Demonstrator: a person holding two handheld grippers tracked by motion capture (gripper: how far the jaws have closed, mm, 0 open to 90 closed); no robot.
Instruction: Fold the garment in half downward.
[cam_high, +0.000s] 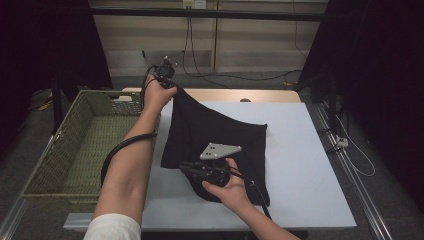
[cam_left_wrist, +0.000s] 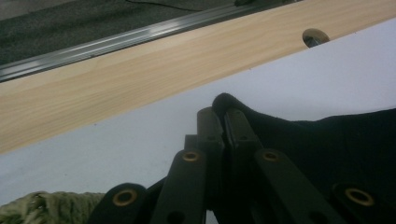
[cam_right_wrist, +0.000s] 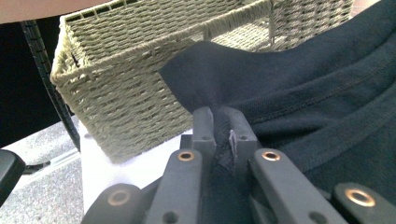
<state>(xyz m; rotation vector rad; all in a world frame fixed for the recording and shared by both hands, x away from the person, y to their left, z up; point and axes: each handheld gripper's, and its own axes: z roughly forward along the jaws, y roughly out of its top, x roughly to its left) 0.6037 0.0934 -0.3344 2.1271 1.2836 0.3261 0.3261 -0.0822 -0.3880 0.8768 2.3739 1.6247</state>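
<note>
We work at a table (cam_high: 300, 150) covered by a pale sheet, with a strip of bare light wood along its far edge and dark curtains on both sides of the room. On that sheet lies a black garment (cam_high: 220, 140), spread across the middle of the table and pulled into a point at its far left corner.

Our left gripper (cam_high: 167, 82) holds that far corner near the wooden strip; in the left gripper view its jaws are closed tight on a fold of the black garment (cam_left_wrist: 327, 140), a small bump of fabric poking out past their tips. Our right gripper (cam_high: 187, 167) sits at the near left edge of the garment, below its grey three-cornered plate (cam_high: 220, 150), and in the right gripper view its jaws are pinched shut on a bunched seam of the dark cloth (cam_right_wrist: 303, 79), which rises from the tips and stretches off to the right.

Just left of the table stands a woven green basket (cam_high: 75, 145). In the right gripper view its wall (cam_right_wrist: 140, 93) stands close behind the gripped cloth. Our left forearm crosses between the basket and the garment, with its black cable (cam_high: 120, 147) looping beside it. A round hole (cam_left_wrist: 315, 36) shows in the wooden strip. Further back, cables (cam_high: 240, 77) trail over the floor before a pale panelled wall.
</note>
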